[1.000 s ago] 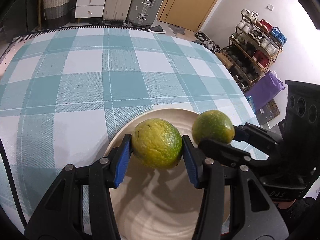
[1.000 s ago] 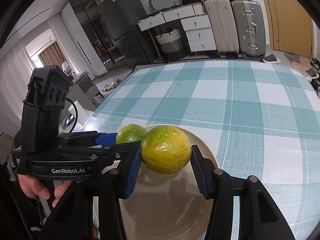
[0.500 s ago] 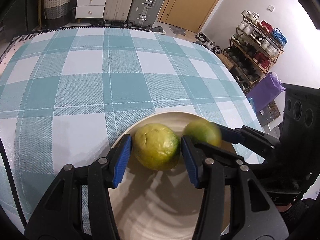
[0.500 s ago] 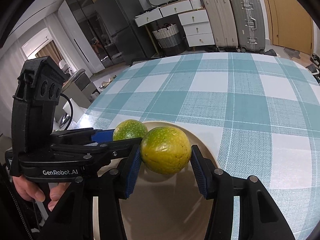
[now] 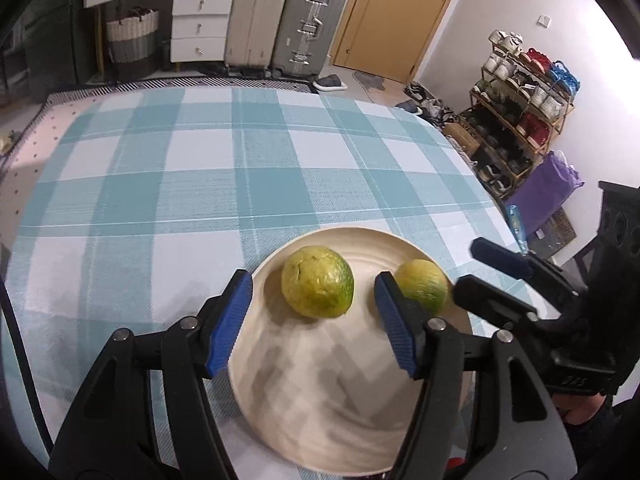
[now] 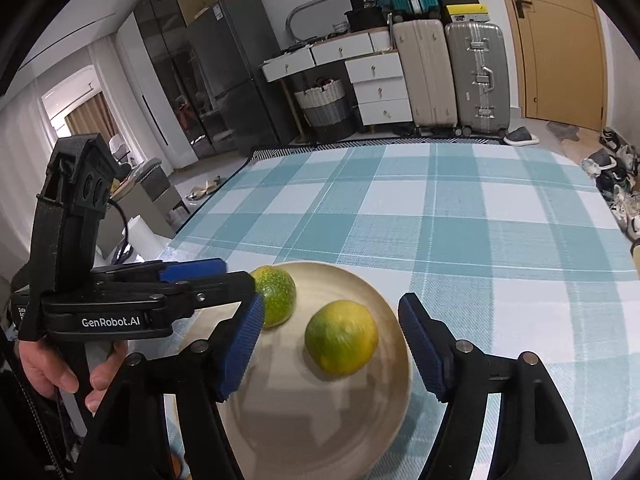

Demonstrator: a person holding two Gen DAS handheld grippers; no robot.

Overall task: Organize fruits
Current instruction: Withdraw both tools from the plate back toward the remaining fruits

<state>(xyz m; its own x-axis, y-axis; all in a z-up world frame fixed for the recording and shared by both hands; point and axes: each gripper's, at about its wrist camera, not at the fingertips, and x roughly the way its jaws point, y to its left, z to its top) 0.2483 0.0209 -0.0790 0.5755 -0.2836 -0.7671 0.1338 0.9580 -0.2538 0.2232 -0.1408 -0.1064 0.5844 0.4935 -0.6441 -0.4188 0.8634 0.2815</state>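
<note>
Two yellow-green citrus fruits lie on a cream plate (image 5: 320,412) on the checked tablecloth. In the left wrist view my left gripper (image 5: 312,320) is open, with one fruit (image 5: 317,287) lying free between its blue pads. The second fruit (image 5: 422,285) lies to its right, between the open fingers of my right gripper (image 5: 476,268). In the right wrist view my right gripper (image 6: 332,344) is open around that fruit (image 6: 341,337) on the plate (image 6: 304,420). The other fruit (image 6: 276,294) lies to its left, by my left gripper (image 6: 224,274).
The plate sits near the table's front edge on a teal and white checked cloth (image 5: 200,184). Suitcases (image 5: 308,24), drawers and a basket stand beyond the far edge. A shoe rack (image 5: 516,108) stands off the right side.
Both grippers have lowered and opened. Each fruit has been let go and now lies on the plate between the open fingers.
</note>
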